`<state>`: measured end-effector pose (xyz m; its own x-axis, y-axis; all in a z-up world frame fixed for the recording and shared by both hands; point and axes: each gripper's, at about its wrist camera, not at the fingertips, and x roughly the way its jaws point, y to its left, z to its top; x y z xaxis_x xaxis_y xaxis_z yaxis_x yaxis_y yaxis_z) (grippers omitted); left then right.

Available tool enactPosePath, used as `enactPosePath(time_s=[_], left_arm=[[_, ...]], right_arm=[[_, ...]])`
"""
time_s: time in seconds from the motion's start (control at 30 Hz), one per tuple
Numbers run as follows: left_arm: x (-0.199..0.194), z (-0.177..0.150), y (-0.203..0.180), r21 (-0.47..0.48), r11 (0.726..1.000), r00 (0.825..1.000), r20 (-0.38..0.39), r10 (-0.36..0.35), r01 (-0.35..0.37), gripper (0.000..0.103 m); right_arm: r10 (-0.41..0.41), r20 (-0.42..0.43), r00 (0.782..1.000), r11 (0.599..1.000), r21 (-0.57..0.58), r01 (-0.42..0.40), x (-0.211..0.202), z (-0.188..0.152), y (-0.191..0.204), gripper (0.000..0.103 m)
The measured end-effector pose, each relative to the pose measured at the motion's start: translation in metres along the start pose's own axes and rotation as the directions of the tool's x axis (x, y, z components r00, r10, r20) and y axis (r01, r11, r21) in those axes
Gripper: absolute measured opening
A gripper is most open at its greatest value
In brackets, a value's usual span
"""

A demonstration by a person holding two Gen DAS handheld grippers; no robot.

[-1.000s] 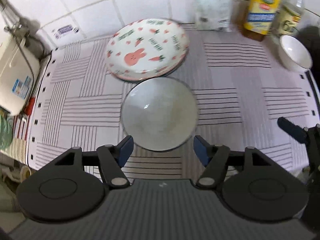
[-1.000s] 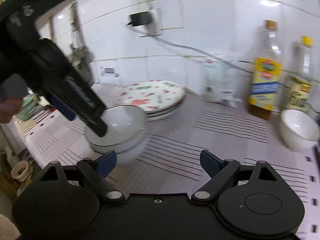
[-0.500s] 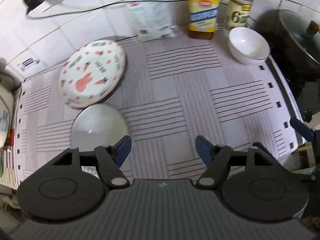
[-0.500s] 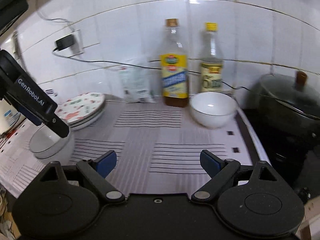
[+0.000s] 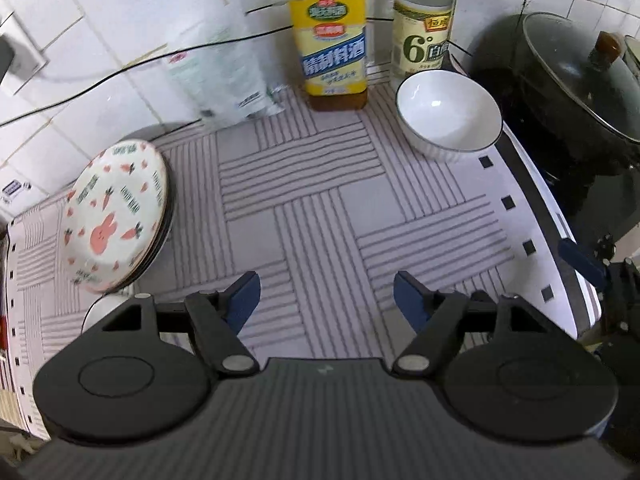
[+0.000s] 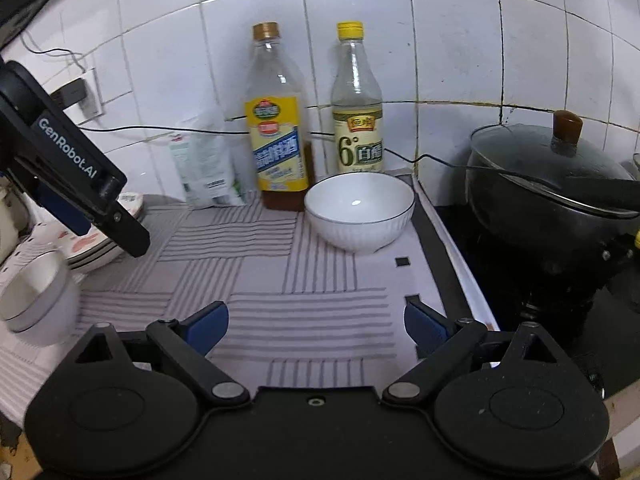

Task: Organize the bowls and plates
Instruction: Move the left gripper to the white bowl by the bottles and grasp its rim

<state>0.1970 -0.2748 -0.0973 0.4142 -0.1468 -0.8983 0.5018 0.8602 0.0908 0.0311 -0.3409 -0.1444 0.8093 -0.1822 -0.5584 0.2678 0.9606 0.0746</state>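
Two bowls left loose: white bowl (image 6: pixel 359 210) by the bottles, grey bowl (image 6: pixel 38 298) beside the plate stack (image 5: pixel 116 216). Ceramic, stiff, slick, chippable; pinch the rim wall. Left claw (image 5: pixel 326 300) has just been opening, nothing between; right claw (image 6: pixel 316 326) spread, empty, over the desk (image 5: pixel 320 184).

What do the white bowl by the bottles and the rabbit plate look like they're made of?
White bowl: likely glazed ceramic, with a glossy highlight inside and a ribbed outer wall. Rabbit plate: probably glazed ceramic or melamine; it has a smooth printed surface, but the pictures cannot settle which.
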Motion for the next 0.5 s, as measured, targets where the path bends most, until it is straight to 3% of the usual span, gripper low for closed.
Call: enactPosePath(time_s=[0.5], left_arm=[[0.051,0.071,-0.041,0.039,0.999,0.999,0.035,-0.032,0.031,0.082]], right_arm=[[-0.046,-0.007,0.999,0.999,0.025,0.046,0.078,0.017,-0.014,0.097]])
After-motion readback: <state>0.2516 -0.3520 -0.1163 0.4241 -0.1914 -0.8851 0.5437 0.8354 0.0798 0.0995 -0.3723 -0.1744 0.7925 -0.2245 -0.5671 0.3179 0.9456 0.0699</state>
